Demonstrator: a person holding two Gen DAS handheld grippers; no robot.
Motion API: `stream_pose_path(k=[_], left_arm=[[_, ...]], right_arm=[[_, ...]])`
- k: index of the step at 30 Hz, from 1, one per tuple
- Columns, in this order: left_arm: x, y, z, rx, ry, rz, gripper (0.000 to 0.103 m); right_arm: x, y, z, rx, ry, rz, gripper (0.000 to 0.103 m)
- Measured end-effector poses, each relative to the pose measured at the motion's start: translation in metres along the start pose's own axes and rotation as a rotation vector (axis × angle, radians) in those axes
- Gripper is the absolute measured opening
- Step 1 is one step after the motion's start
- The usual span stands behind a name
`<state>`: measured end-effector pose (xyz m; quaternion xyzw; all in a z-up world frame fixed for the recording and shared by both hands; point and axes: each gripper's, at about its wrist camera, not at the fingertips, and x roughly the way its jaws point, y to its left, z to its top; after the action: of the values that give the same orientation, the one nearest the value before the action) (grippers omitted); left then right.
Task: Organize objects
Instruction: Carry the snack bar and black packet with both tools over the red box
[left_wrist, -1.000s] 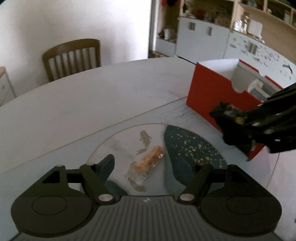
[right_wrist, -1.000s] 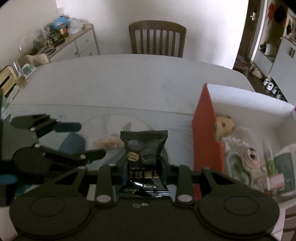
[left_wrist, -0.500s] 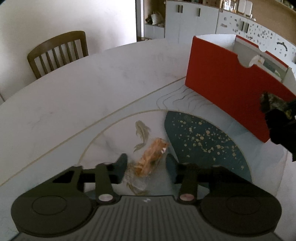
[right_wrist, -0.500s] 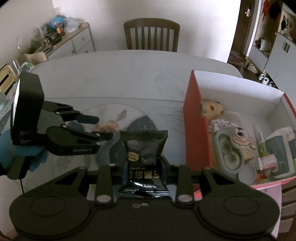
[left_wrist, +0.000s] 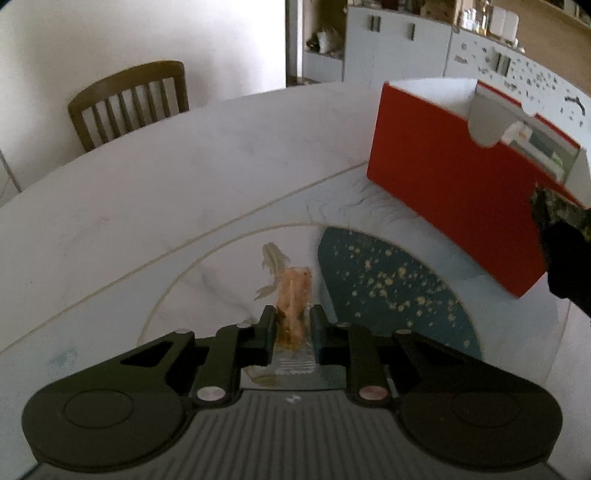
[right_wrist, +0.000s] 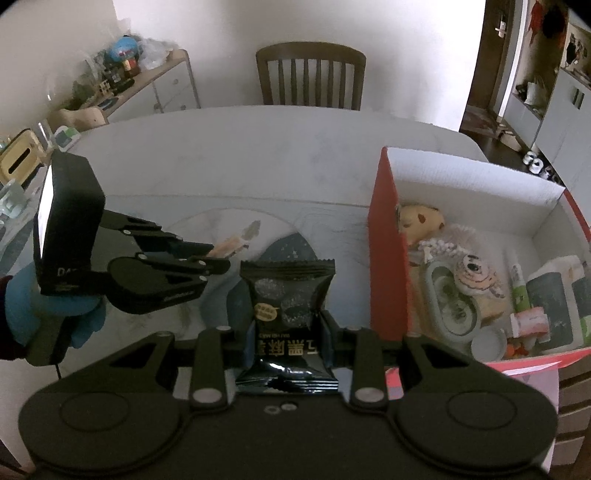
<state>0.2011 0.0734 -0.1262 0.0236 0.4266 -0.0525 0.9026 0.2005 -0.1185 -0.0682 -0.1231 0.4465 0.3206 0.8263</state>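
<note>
Left tongs (left_wrist: 293, 326) just closed on clear snack wrapper (left_wrist: 294, 295), seemingly off the bench (left_wrist: 184, 192); right tongs (right_wrist: 288, 328) clamping black packet (right_wrist: 288, 295).

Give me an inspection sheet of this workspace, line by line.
Surface: white table with a fish-and-blue-patch print.
Job's things: clear-wrapped orange snack; black foil snack packet; red cardboard box holding toys, tubes and cartons.
Clutter: nothing seen on the table.
Grippers: left gripper has just closed on the orange snack; right gripper grips the black packet beside the box.
Cables: thin black lead below the left gripper.
Surroundings: wooden chair, crowded sideboard.
</note>
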Motion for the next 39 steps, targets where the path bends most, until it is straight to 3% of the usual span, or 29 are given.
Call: stream_pose_path(k=[11, 20, 31, 39], left_arm=[[-0.059, -0.036, 0.016, -0.057, -0.056, -0.034, 0.018], [-0.096, -0.081, 0.049, -0.058, -0.126, -0.082, 0.018], [-0.085, -0.148, 0.084, 0.008, -0.148, -0.098, 0.018], [-0.059, -0.188, 0.115, 0.057, -0.143, -0.095, 0.018]], right_arm=[[-0.029, -0.026, 0.003, -0.010, -0.045, 0.036, 0.032], [-0.053, -0.067, 0.005, 0.014, -0.094, 0.018, 0.032], [-0.065, -0.142, -0.001, 0.071, -0.125, -0.047, 0.032], [-0.051, -0.189, -0.003, 0.102, -0.105, -0.092, 0.032]])
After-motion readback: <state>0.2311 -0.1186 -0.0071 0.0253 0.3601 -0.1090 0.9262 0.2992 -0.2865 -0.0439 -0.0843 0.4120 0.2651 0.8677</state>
